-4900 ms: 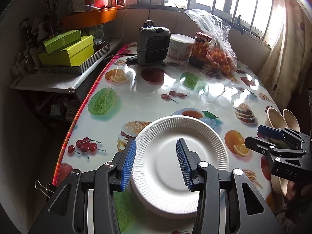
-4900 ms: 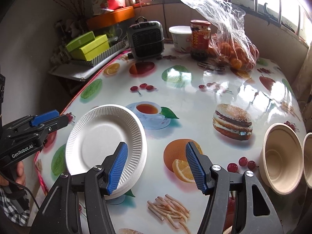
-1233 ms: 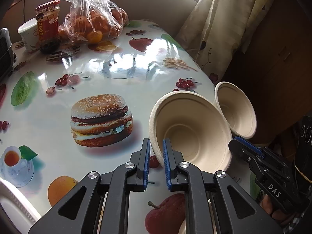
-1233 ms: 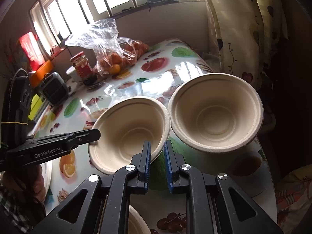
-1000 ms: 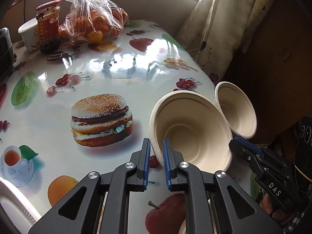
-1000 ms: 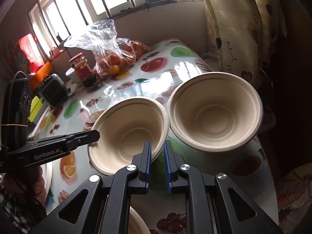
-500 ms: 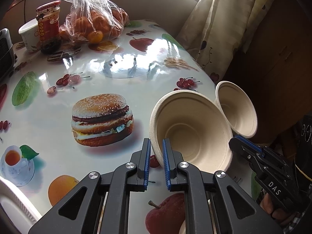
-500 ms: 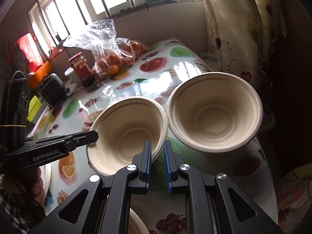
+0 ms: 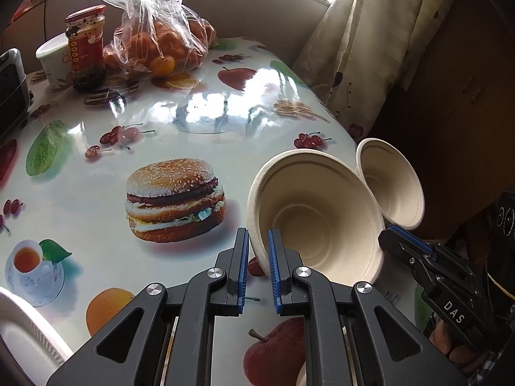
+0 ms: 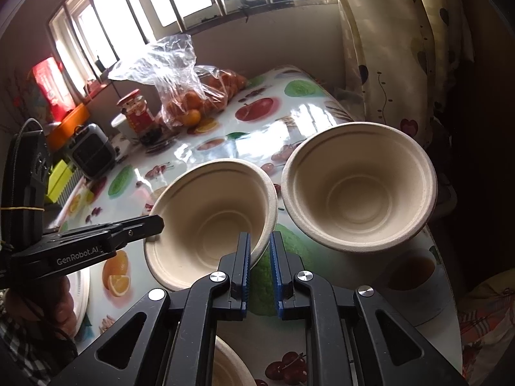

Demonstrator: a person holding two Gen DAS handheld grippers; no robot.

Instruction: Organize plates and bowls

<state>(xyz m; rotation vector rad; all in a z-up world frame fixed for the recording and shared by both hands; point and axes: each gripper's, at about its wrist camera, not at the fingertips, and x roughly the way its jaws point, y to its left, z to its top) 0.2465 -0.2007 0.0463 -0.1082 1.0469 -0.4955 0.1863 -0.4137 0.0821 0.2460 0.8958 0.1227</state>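
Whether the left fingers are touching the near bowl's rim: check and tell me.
Touching. The left wrist view shows the rim of the bowl pinched between the blue fingers of the left gripper, with the bowl tilted.

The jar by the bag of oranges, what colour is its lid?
Red. The jar shows best in the left wrist view.

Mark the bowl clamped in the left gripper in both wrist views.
Left wrist: the bowl is right of centre, tilted, its near rim in the left gripper.
Right wrist: the same bowl is left of centre, its rim in the right gripper.
Shared landmark: the bag of oranges, upper left in both.
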